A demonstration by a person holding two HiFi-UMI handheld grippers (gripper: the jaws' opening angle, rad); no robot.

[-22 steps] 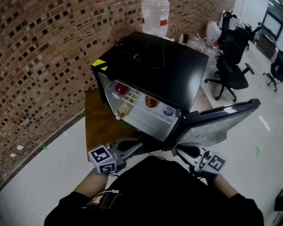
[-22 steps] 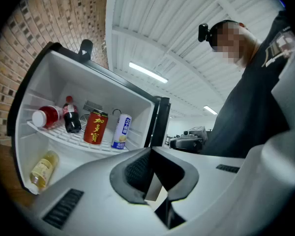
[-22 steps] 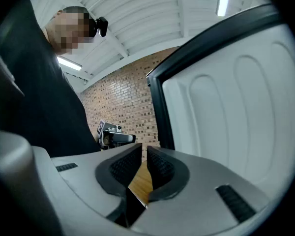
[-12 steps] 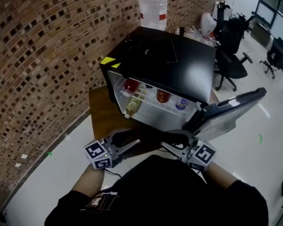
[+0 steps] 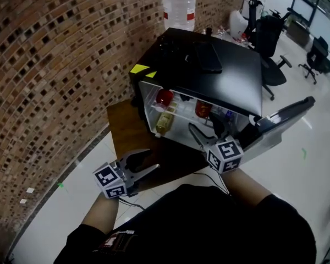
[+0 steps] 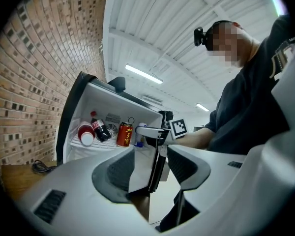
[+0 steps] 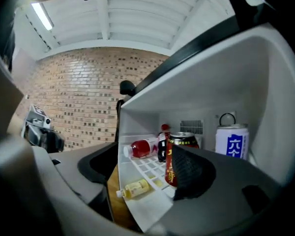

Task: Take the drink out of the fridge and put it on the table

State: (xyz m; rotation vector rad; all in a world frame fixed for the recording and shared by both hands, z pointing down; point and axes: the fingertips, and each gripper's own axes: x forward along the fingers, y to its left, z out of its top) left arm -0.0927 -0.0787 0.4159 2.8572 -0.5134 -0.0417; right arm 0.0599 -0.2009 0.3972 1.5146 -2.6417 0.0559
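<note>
The black mini fridge (image 5: 209, 76) stands open on a wooden table (image 5: 124, 131). On its white shelf lie a red bottle (image 5: 165, 98) and a small yellow bottle (image 5: 164, 122). A red can (image 5: 202, 109) and a blue-and-white can (image 5: 228, 116) stand upright there. My right gripper (image 5: 204, 132) reaches into the fridge mouth, open. The red can (image 7: 179, 146) stands just beyond its right pad (image 7: 191, 173), apart from it. A cola bottle (image 7: 162, 144) stands behind. My left gripper (image 5: 140, 164) hangs open and empty over the table's front edge.
The fridge door (image 5: 280, 122) swings out to the right, close by my right arm. A brick wall (image 5: 55, 65) runs along the left. A water jug (image 5: 179, 7) stands behind the fridge, and office chairs (image 5: 267, 32) farther right. A black cable (image 6: 39, 167) lies on the table.
My right gripper has risen from beneath the door and moved forward into the fridge opening. The left gripper has stayed low near the table edge.
</note>
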